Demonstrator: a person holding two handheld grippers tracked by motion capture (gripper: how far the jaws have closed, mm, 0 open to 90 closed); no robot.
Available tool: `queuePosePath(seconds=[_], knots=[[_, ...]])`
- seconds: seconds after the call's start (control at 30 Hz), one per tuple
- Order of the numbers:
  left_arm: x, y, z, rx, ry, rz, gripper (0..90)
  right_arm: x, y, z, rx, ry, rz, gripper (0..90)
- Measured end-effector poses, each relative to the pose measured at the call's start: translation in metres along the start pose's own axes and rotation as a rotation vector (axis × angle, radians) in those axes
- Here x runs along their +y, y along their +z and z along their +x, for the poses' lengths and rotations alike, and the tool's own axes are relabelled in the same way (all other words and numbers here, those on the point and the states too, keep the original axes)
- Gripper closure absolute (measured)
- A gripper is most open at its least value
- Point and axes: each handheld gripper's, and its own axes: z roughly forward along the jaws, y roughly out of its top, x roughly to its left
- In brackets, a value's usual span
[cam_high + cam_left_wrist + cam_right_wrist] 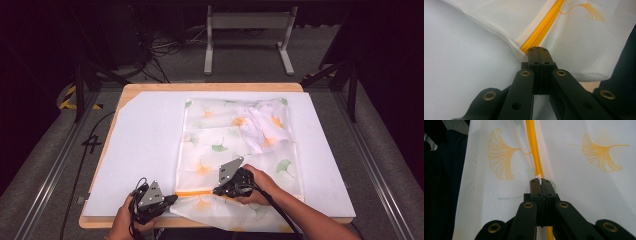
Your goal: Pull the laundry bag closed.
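Where the wooden tabletop (210, 86) carries a white board (145, 150), a sheer white mesh bag (235, 145) printed with green and orange ginkgo leaves lies flat on the right half of that board, its near end hanging over the front edge toward the person. Inside the bag, at its far right corner, sits a bundle of folded white fabric (262, 125) with the same leaf print, seen through the mesh. An orange zipper (197, 193) runs across the bag close to its near end.

The left tongs (170, 199) sit at the bag's near left corner; in the left gripper view they (539, 48) are pressed together, pinching the edge of the mesh right at the end of the zipper (541, 32). The right tongs (216, 191) rest on the bag further along the same zipper line, near the left ones. In the right gripper view they (540, 180) are pressed together on a small white zipper pull (539, 177) that sits on the orange zipper (532, 142).
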Motion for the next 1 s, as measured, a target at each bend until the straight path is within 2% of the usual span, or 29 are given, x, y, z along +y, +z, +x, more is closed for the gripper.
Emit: queuePosePath(seconds=[0.6, 0.77, 1.0], knots=[[0.0, 0.0, 0.0, 0.0, -0.001, 0.002, 90.0, -0.031, -0.024, 0.001, -0.037, 0.048, -0.015, 90.0], [0.0, 0.0, 0.0, -0.002, -0.001, 0.001, 90.0, -0.042, -0.031, 0.002, -0.042, 0.07, -0.033, 90.0], [0.0, 0.0, 0.001, -0.005, -0.007, -0.002, 90.0, -0.05, -0.04, 0.005, -0.052, 0.072, -0.057, 90.0]])
